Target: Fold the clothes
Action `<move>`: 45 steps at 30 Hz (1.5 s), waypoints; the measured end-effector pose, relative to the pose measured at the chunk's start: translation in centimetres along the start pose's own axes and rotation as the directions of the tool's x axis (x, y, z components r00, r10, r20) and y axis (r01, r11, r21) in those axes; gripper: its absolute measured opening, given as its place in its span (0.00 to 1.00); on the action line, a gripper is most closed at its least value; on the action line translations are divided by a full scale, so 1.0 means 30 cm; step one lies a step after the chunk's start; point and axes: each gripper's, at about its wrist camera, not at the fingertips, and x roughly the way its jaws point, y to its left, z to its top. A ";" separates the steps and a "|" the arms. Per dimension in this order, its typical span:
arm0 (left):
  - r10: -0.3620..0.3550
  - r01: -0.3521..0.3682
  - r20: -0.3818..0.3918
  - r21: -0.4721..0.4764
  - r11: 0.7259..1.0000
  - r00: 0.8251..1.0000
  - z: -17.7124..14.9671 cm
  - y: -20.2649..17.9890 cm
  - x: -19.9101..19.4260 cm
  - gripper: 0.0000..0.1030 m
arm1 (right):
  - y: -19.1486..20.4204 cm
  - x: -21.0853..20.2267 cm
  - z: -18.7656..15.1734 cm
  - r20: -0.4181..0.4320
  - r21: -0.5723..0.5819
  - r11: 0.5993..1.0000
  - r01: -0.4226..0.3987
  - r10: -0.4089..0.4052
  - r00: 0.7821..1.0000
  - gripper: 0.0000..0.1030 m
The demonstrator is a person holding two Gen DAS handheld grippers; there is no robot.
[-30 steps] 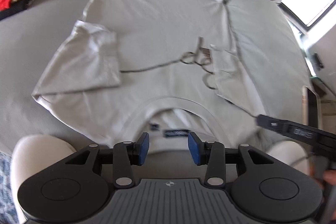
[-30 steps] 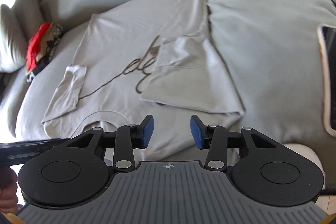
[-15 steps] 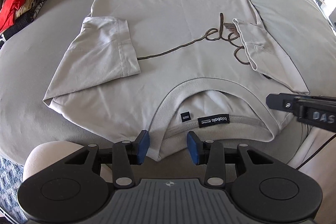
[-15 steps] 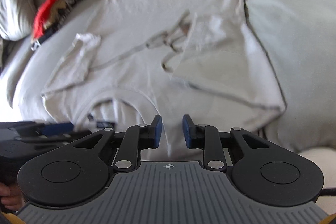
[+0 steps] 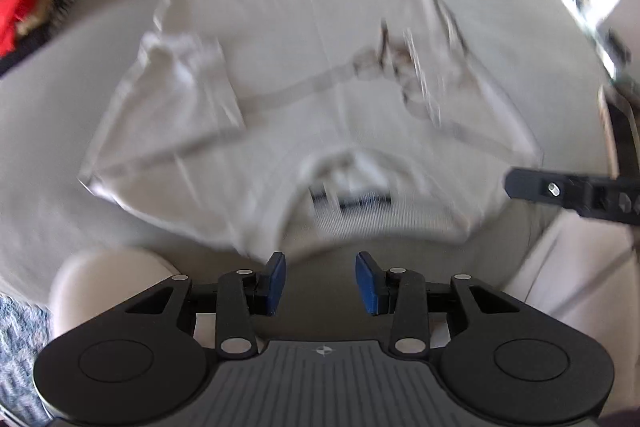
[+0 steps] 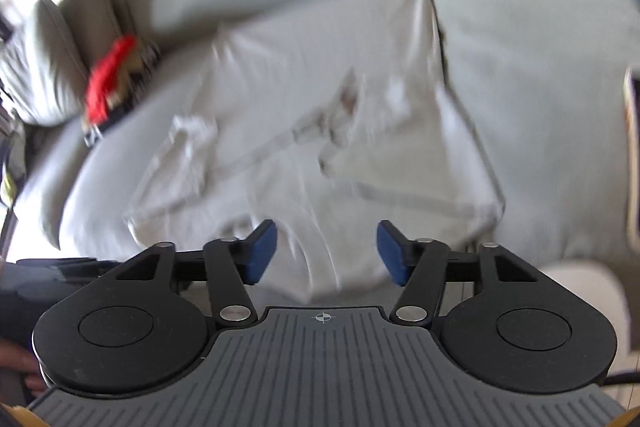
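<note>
A pale T-shirt (image 5: 304, 75) lies spread on a grey sofa (image 5: 48, 131), both sleeves folded inward, its collar at 6 o'clock nearest the grippers. The left gripper (image 5: 320, 281) hovers just short of the collar, jaws partly apart and empty. The right gripper (image 6: 326, 253) is opening wide above the shirt's near edge, gripping nothing. Red clothing (image 5: 24, 3) sits at 10 o'clock.
</note>
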 end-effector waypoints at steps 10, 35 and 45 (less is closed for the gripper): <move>0.091 -0.069 0.315 -0.079 0.995 0.945 0.183 0.071 -0.254 0.42 | 0.052 -0.086 0.194 0.166 -0.046 0.999 0.019 -0.011 0.986 0.79; 0.062 0.000 0.318 -0.193 0.981 0.946 0.881 0.509 0.155 0.25 | -0.418 0.559 0.921 0.097 0.274 0.961 0.038 -0.066 0.993 0.49; 0.084 -0.032 0.307 -0.173 0.984 0.948 1.102 0.498 0.511 0.27 | -0.591 1.056 1.132 0.068 0.260 0.964 0.061 -0.082 0.994 0.45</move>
